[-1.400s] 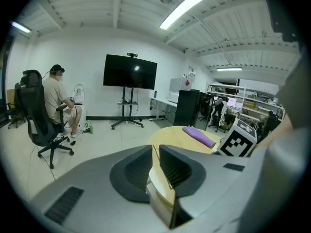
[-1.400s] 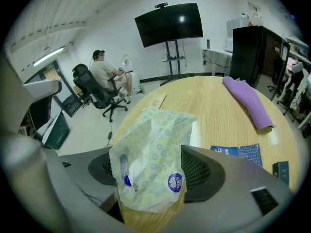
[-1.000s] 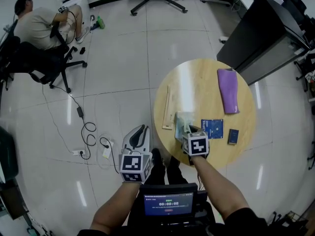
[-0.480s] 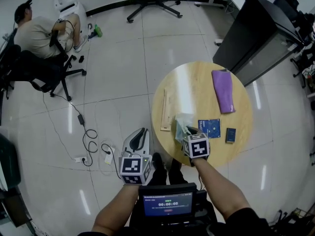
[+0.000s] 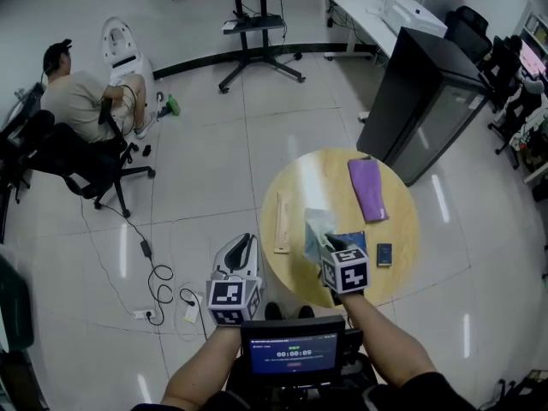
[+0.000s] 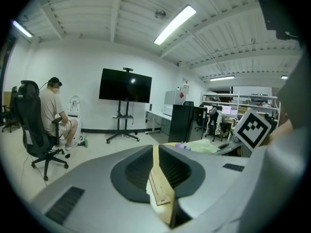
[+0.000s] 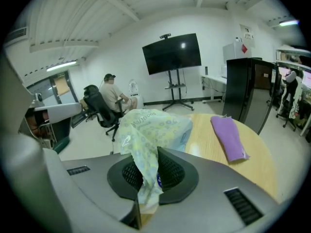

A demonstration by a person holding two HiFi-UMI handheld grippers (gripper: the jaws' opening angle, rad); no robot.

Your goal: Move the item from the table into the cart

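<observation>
Task item: soft pack in crinkly pale yellow-green printed film (image 7: 154, 126), w/ a bit of blue showing low down, puffy and creased, wider at the far end. Pinched by its near edge in the right gripper (image 7: 151, 155), jaws shut tight on the film. In head view, sits over the near-left part of the round light-wood bench (image 5: 396, 229), just ahead of the gripper's marker cube. Cannot tell if clear of the bench top.

Left gripper (image 6: 154, 152) off the bench's near-left rim, over the floor, jaws together w/ nothing clamped; only a slit btwn them.

On the bench: thin pale wooden strip (image 5: 282, 221) along the left edge, just beside the pack; blue flat packet (image 5: 354, 240) partly under the pack & gripper; small dark-blue box (image 5: 384, 254) to its right; folded purple cloth (image 5: 366, 189) nr the far edge, well apart from the pack.

Room: glossy white tiled floor (image 5: 205, 161) wide open left of & beyond the bench. Black cables (image 5: 158, 272) on it nr the left gripper. Tall black cabinet (image 5: 419, 101) close to the bench's far-right rim. Person on a black office chair (image 5: 77, 157) far left, well apart.
</observation>
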